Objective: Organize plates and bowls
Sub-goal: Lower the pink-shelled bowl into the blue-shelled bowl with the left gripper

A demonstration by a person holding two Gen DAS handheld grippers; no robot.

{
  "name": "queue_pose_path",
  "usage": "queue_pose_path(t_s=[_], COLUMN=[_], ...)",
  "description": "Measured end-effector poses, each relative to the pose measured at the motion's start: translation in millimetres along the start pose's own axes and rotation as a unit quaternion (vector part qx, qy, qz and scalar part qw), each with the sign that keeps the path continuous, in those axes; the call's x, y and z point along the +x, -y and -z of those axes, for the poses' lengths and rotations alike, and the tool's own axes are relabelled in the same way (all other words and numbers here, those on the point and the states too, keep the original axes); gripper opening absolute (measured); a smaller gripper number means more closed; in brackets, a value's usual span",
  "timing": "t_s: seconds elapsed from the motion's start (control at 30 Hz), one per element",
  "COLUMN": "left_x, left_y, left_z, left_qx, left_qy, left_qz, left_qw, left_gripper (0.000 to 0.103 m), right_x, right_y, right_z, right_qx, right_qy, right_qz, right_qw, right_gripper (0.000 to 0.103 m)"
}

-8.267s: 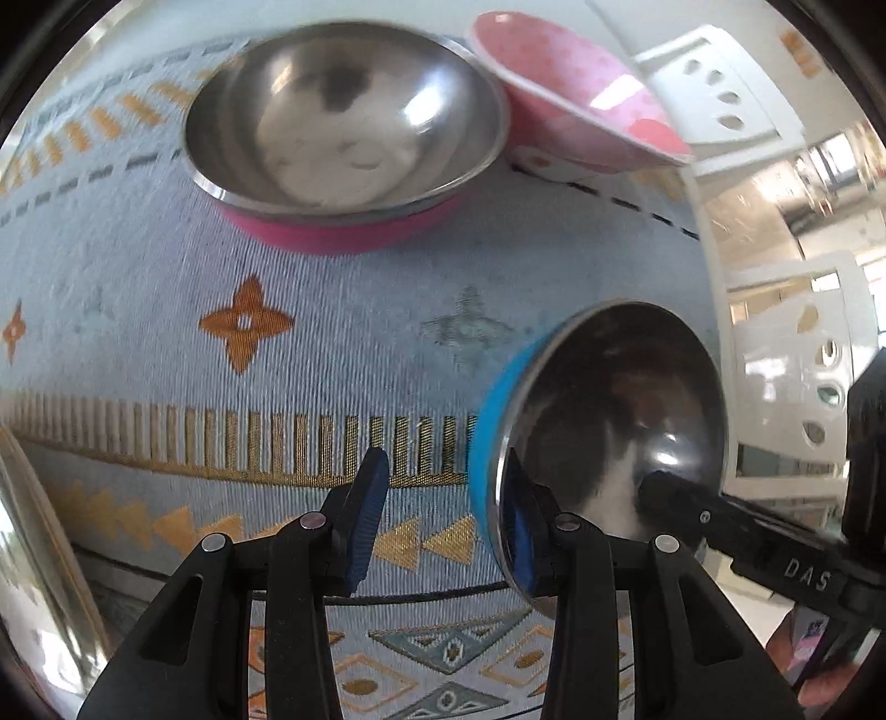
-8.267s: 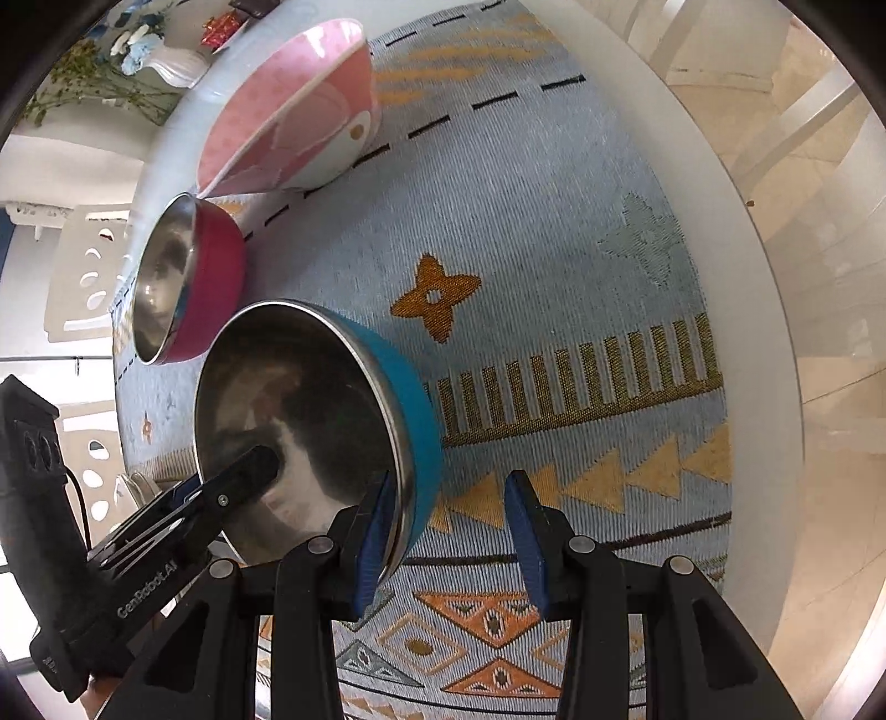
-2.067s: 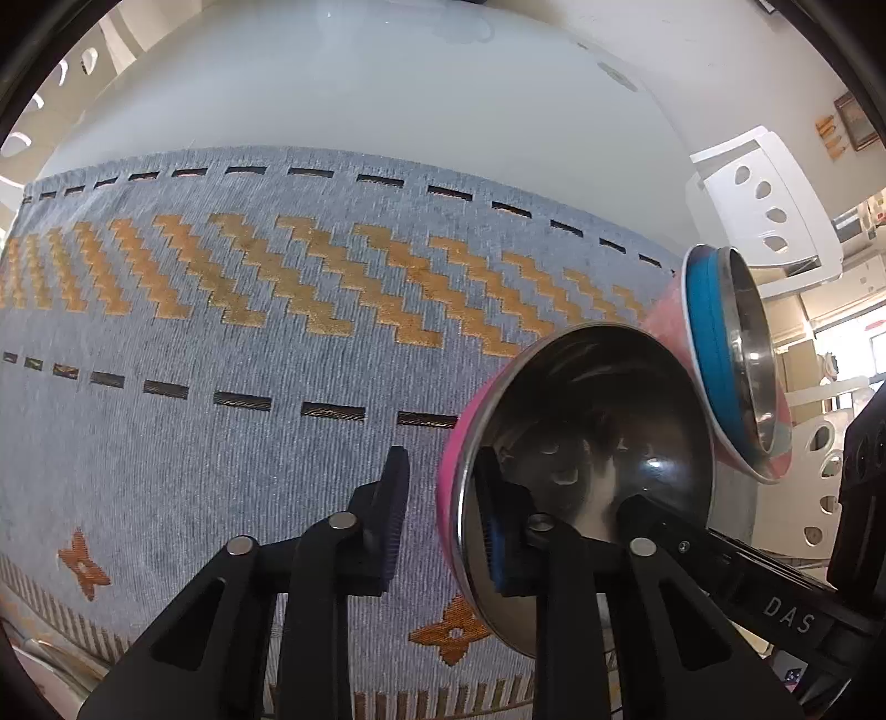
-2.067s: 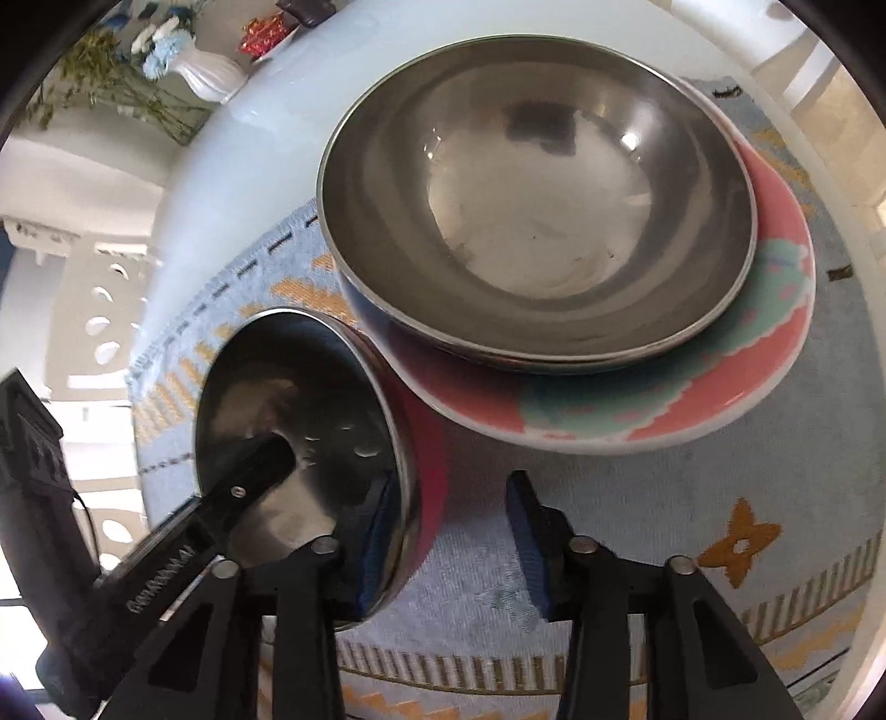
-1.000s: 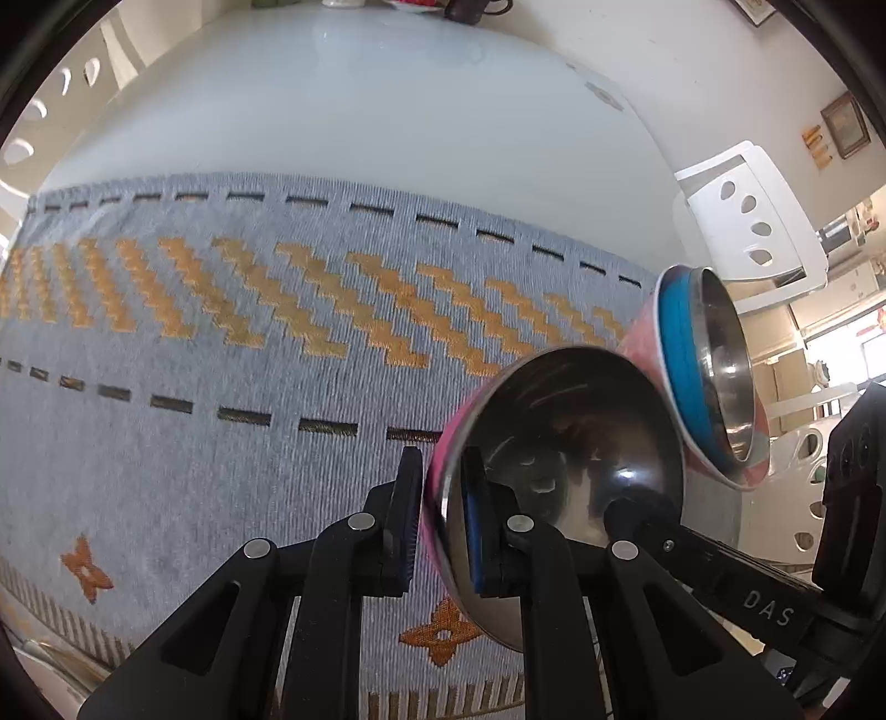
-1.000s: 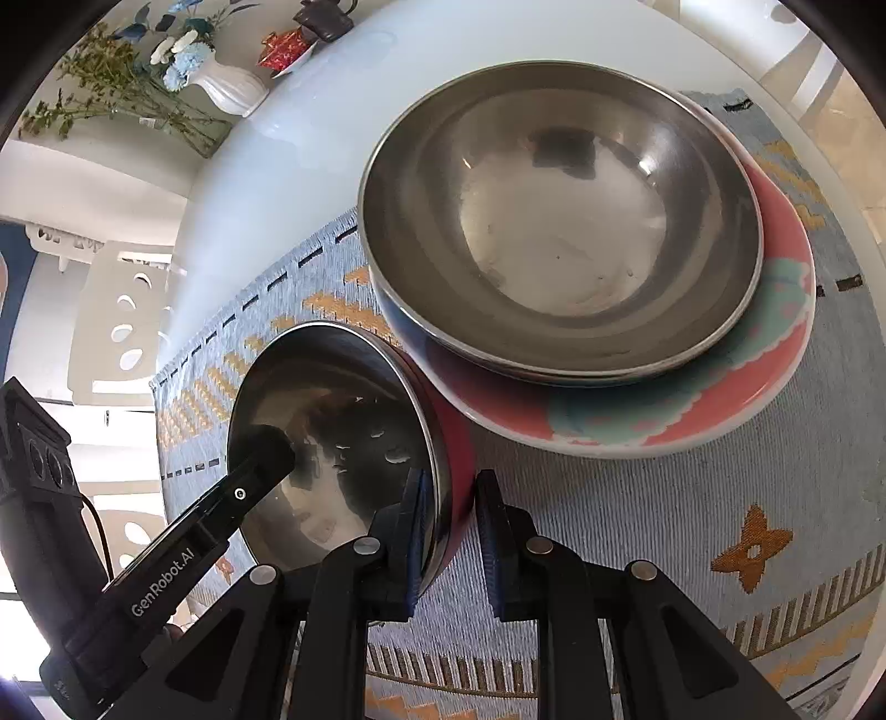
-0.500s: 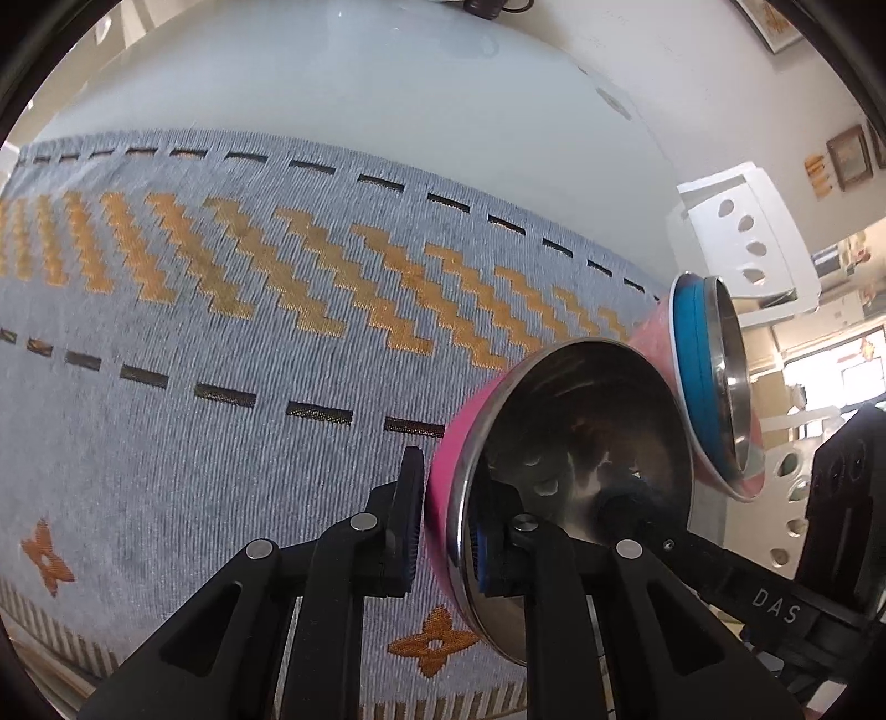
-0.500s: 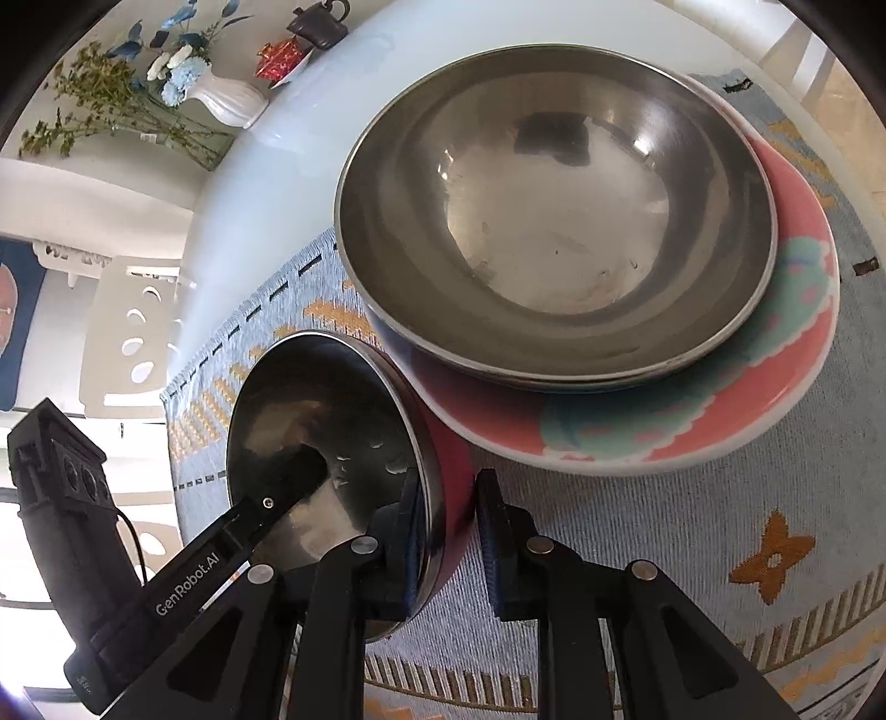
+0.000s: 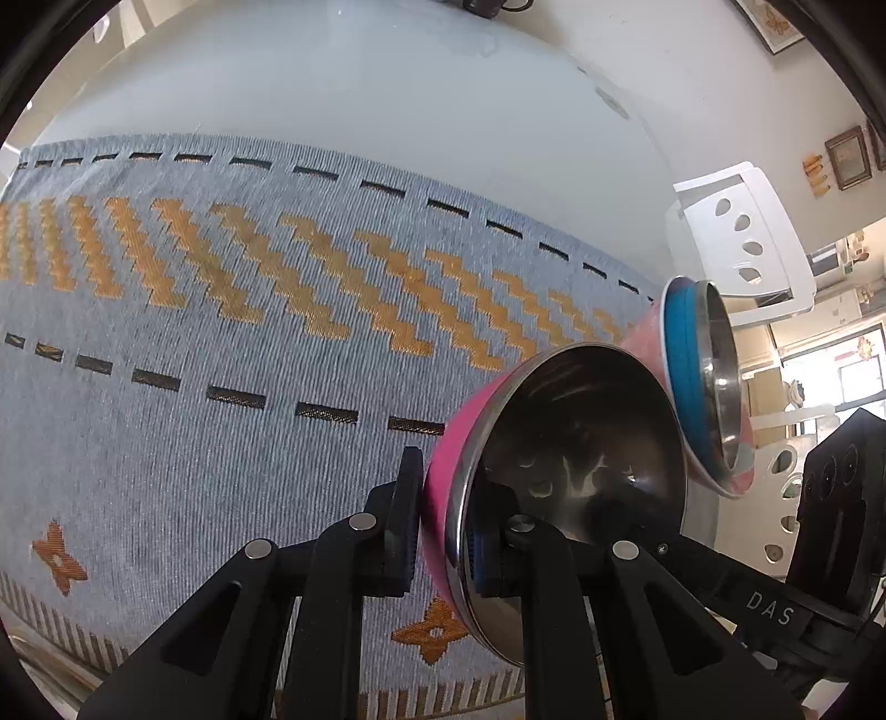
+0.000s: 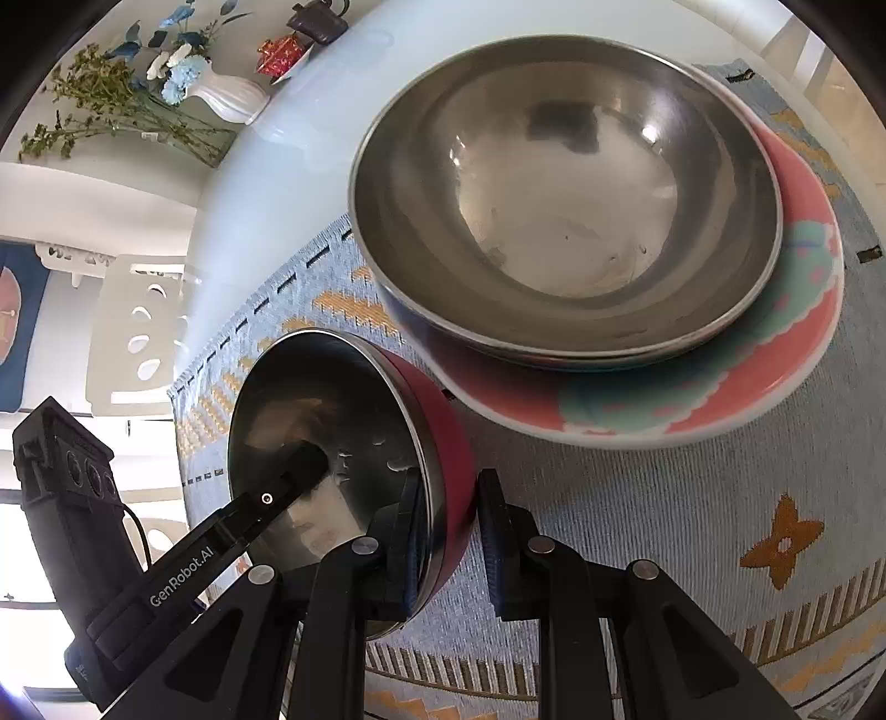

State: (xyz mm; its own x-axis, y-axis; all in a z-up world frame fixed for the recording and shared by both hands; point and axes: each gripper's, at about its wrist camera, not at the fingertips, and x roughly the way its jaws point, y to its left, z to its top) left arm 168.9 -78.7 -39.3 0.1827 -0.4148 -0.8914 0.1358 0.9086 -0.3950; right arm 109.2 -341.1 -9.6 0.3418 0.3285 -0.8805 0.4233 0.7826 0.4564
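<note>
A pink bowl (image 9: 576,471) with a steel inside is gripped at two opposite spots of its rim, above the patterned mat (image 9: 221,332). My left gripper (image 9: 446,520) is shut on its near rim, one pad outside and one inside. In the right wrist view the pink bowl (image 10: 332,443) sits left of centre, with my right gripper (image 10: 451,531) shut on its other rim. Just beyond it, a blue-sided steel bowl (image 10: 554,194) rests in a pink plate (image 10: 747,387). From the left wrist view the blue bowl (image 9: 684,354) shows edge-on at right.
The mat lies on a round white table (image 9: 332,83). A white vase of flowers (image 10: 221,99) and a small red item (image 10: 282,52) stand at the table's far side. White chairs (image 9: 742,238) stand around the table.
About two seconds ago both grippers stood open around the pink bowl's rim; by one second ago both had shut on it. Since then the bowl and both hands have barely shifted.
</note>
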Motion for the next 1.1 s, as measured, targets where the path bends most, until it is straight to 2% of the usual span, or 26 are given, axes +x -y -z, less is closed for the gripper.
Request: queue_pose_path(t_s=[0.4,1.1], left_x=[-17,-60], left_y=[5,47], left_z=[-6,-14], left_qx=[0.0,0.021], left_qy=[0.0,0.04], left_qz=[-0.008,-0.057], left_qw=[1.0,0.9974], left_gripper=[0.012,0.012], right_x=[-11,-53], right_y=[-14,-27], right_z=[0,-10], right_qx=[-0.015,-0.049], right_qy=[0.001,0.014], right_qz=[0.0,-0.025], right_qw=[1.0,0.998], right_gripper=[0.018,0.018])
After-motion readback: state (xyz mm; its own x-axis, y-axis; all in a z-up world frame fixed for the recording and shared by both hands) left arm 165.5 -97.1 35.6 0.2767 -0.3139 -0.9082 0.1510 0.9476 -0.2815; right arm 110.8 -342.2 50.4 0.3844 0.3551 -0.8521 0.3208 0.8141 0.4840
